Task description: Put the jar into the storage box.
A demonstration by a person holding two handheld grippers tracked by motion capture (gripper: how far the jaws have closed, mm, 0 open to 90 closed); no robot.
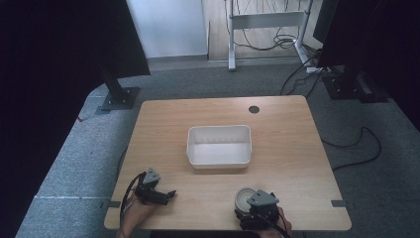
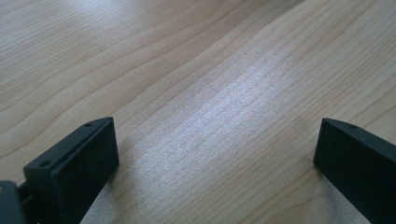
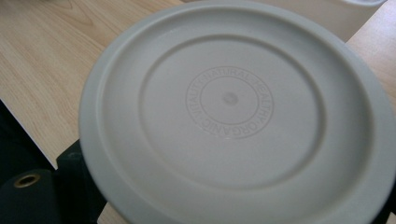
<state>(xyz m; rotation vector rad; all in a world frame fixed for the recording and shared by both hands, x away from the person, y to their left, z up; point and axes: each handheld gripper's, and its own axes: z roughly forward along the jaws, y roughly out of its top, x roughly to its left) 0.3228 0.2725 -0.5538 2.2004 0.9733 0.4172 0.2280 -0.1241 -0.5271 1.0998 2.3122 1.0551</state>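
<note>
Round grey lid (image 3: 233,109) lies over right gripper (image 1: 256,208) fingers, covering them.

the white tub (image 1: 219,145) sits mid-table (image 1: 287,134), the one tall thing in the way. bare wood lies wide on both its sides and behind it. nearer than the tub, a round grey lid (image 1: 244,198) fronts the right gripper (image 1: 255,208).
</note>
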